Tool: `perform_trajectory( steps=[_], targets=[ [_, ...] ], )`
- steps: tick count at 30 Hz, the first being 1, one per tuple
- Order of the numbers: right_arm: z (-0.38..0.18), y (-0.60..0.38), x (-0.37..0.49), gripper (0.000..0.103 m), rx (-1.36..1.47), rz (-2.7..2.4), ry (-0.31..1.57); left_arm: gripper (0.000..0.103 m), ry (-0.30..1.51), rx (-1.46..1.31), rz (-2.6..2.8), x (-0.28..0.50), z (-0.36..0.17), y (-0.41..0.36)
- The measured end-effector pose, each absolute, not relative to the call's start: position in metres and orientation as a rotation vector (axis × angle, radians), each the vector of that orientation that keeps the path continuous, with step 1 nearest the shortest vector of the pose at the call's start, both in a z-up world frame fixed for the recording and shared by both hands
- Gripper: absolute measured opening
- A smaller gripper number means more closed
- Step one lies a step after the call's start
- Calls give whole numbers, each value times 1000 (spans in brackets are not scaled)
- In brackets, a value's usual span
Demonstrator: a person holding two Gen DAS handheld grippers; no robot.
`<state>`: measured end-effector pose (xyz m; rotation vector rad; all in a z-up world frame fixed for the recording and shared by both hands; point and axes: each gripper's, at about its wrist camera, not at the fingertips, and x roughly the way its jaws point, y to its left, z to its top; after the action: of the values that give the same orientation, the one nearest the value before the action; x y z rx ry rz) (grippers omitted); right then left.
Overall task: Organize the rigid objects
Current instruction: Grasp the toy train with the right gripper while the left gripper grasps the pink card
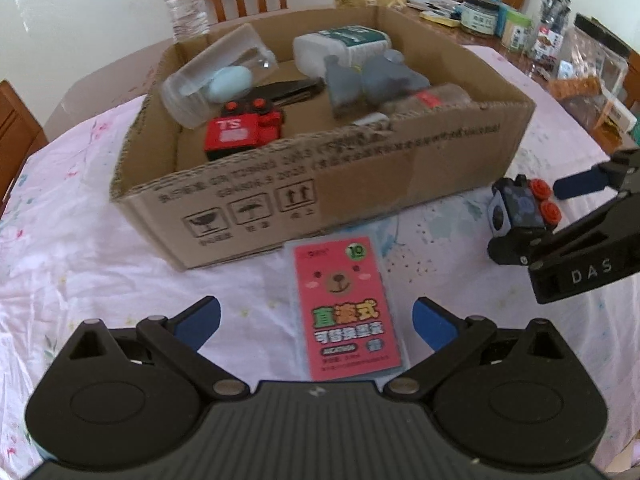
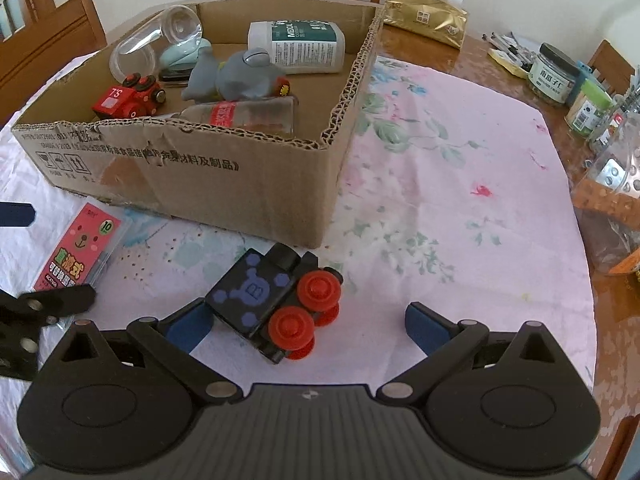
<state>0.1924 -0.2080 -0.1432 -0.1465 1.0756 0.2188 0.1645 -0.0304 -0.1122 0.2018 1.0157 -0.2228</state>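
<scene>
Now the left gripper (image 1: 316, 322) hangs with jaws spread wide on either side of a pink refill pack (image 1: 347, 308), which lies flat on the floral tablecloth (image 2: 460, 200) just before the front wall of the cardboard box (image 2: 240, 176). Inside the box lie a clear cup (image 2: 152, 40), a red toy train (image 2: 128, 98), a grey toy (image 2: 236, 76) and a white bottle (image 2: 296, 46). Near the box's front right corner, a black toy train (image 2: 276, 300) with red wheels lies between the wide-open jaws of the right gripper (image 2: 308, 326), its left finger touching the toy
</scene>
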Motion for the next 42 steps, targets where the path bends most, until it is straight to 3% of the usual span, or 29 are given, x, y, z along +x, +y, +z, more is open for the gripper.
perform_trajectory(
  steps=[11, 24, 33, 35, 38, 42],
  targets=[
    [-143, -209, 192, 103, -151, 229, 1066, 56, 1016, 146, -248, 163, -109, -40],
    [-141, -214, 184, 103, -126, 182, 1080, 57, 1034, 155, -172, 152, -107, -16],
    [-135, -190, 186, 78, -127, 205, 1043, 61, 1016, 153, -152, 155, -109, -21],
    [-132, -189, 186, 65, -130, 193, 1042, 55, 1026, 138, -165, 157, -108, -19],
    [-129, -190, 186, 57, -128, 193, 1053, 55, 1035, 141, -180, 155, -107, -18],
    [-125, -193, 184, 56, -140, 211, 1058, 55, 1048, 151, -217, 152, -105, -16]
  ],
)
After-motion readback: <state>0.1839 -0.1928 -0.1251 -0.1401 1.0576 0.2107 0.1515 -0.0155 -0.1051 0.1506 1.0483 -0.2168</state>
